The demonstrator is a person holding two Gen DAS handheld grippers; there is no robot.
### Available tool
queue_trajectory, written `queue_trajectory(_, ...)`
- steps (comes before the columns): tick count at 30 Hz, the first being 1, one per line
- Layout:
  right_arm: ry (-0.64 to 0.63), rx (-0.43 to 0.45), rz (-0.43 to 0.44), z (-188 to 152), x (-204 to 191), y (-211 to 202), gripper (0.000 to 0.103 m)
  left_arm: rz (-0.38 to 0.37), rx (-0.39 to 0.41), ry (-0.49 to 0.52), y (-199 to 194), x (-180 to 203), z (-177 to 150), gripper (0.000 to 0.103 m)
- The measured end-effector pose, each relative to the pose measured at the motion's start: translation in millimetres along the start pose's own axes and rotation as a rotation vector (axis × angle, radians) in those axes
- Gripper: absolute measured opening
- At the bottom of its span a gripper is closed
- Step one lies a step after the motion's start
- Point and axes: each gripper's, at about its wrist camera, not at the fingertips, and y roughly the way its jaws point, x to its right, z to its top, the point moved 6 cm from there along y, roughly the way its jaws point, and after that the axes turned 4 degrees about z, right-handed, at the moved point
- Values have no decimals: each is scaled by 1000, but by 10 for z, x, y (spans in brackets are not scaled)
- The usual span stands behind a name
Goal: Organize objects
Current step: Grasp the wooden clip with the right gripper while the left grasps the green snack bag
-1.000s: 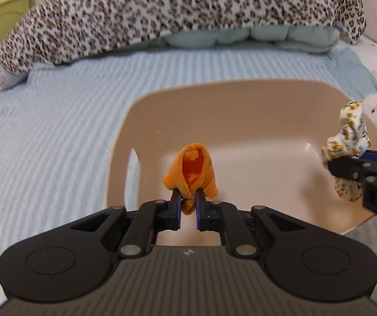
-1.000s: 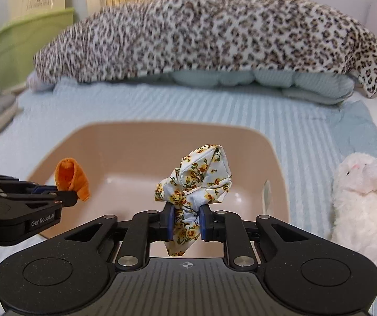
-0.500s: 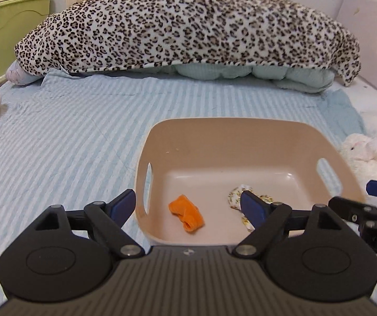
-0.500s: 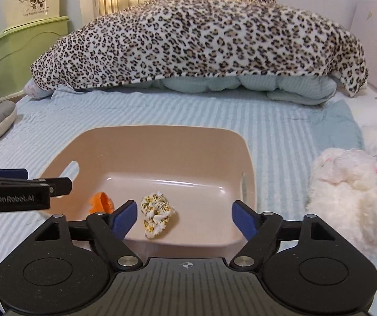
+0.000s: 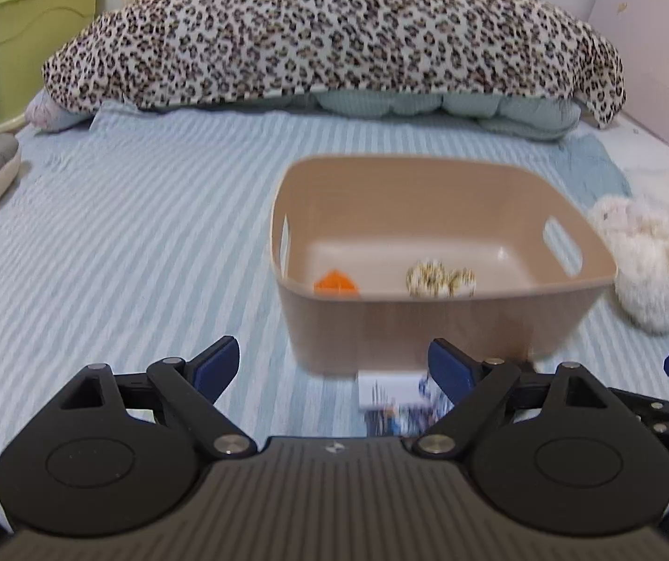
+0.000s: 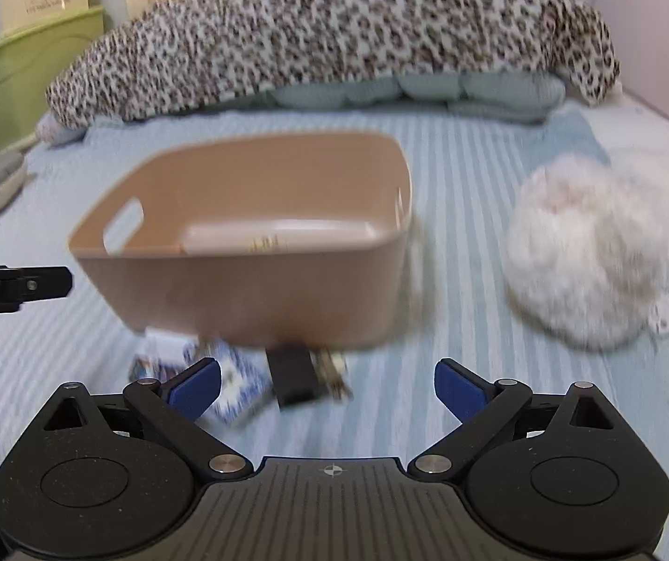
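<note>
- bed [image 5: 124, 243], blue-white striped sheet, carries everything; leopard-print blanket [image 5: 334, 32] heaped across the 12 o'clock end
- green storage bin [image 5: 12, 46] off the bed at 10 o'clock in the left wrist view
- white plush toy [image 6: 587, 252] lying on the sheet at 3 o'clock of the basket, close beside it, contact unclear
- tan plastic basket [image 5: 428, 327] mid-bed, cut-out handle in each side wall
- inside basket: orange cloth [image 5: 336, 282] on the floor toward the 9 o'clock side, floral cloth [image 5: 440, 279] next to it toward 3 o'clock, the two apart; near wall hides their lower parts
- from the right wrist view only a sliver of the floral cloth shows over the rim
- left gripper [image 5: 333, 369] at 6 o'clock of the basket, fingers spread wide, nothing held
- right gripper [image 6: 327, 385] also at 6 o'clock of the basket, fingers spread wide, nothing between them
- small items on the sheet at the basket's near wall: blue-white printed packet [image 6: 231, 388], black box [image 6: 295, 376], both blurred
</note>
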Motion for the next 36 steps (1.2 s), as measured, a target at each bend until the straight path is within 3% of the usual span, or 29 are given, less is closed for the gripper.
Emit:
queue_trajectory(10, -21, -99, -30, -404, 28, 189, 100, -4, -162, 46, 270, 44, -623, 88)
queue_trajectory(22, -48, -164, -78, -596, 162, 550, 100, -87, -293, 54, 551, 230, -984, 88)
queue_trajectory(27, -67, -166, -96, -608, 196, 700, 97, -99, -281, 52, 662, 294, -986, 89)
queue_trajectory(36, -128, -92, -103, -415, 154, 896, 88, -112, -237, 29, 864, 396, -864, 97)
